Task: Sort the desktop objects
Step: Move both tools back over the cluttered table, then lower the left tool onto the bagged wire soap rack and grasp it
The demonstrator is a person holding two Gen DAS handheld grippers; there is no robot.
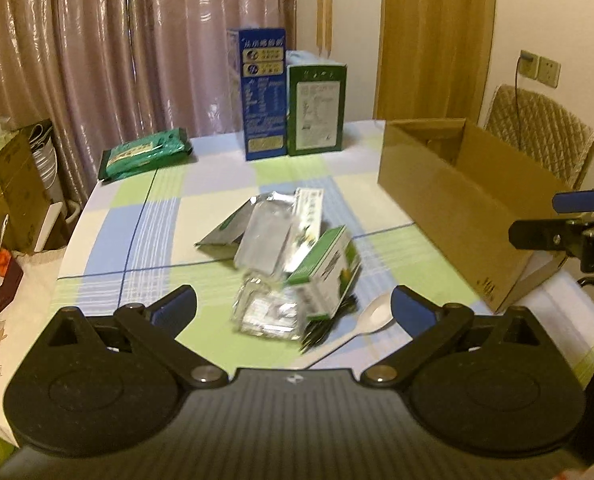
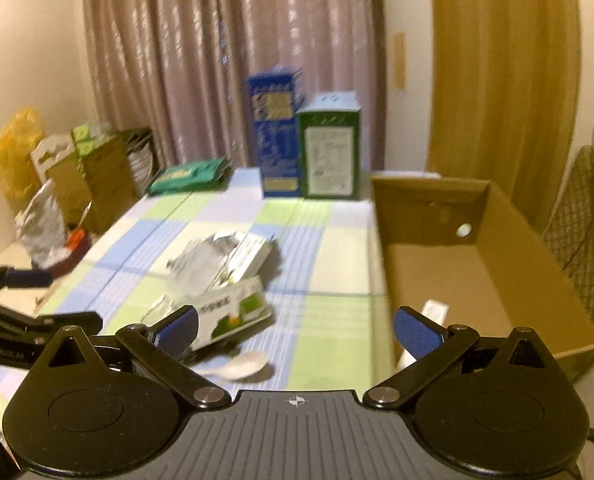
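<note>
A green packet (image 1: 145, 156) lies far left on the checked table (image 1: 137, 216); its print is unreadable, as is the Chinese lettering on 2 upright boxes, blue (image 1: 263, 92) and green (image 1: 316, 110). Foil sachets (image 1: 263, 236), a small green carton (image 1: 324, 276) and a white spoon (image 1: 371, 318) sit mid-table beside the cardboard box (image 1: 457, 200). The left gripper (image 1: 293, 308) and right gripper (image 2: 295, 326) gape wide, empty.

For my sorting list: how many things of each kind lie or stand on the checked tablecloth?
Upright cartons: 2, blue carton, green carton
Green packet: 1
Cardboard box: 1
White spoon: 1
Small green-white box: 1
Foil packs: number unclear
Total: 6, besides foil
</note>
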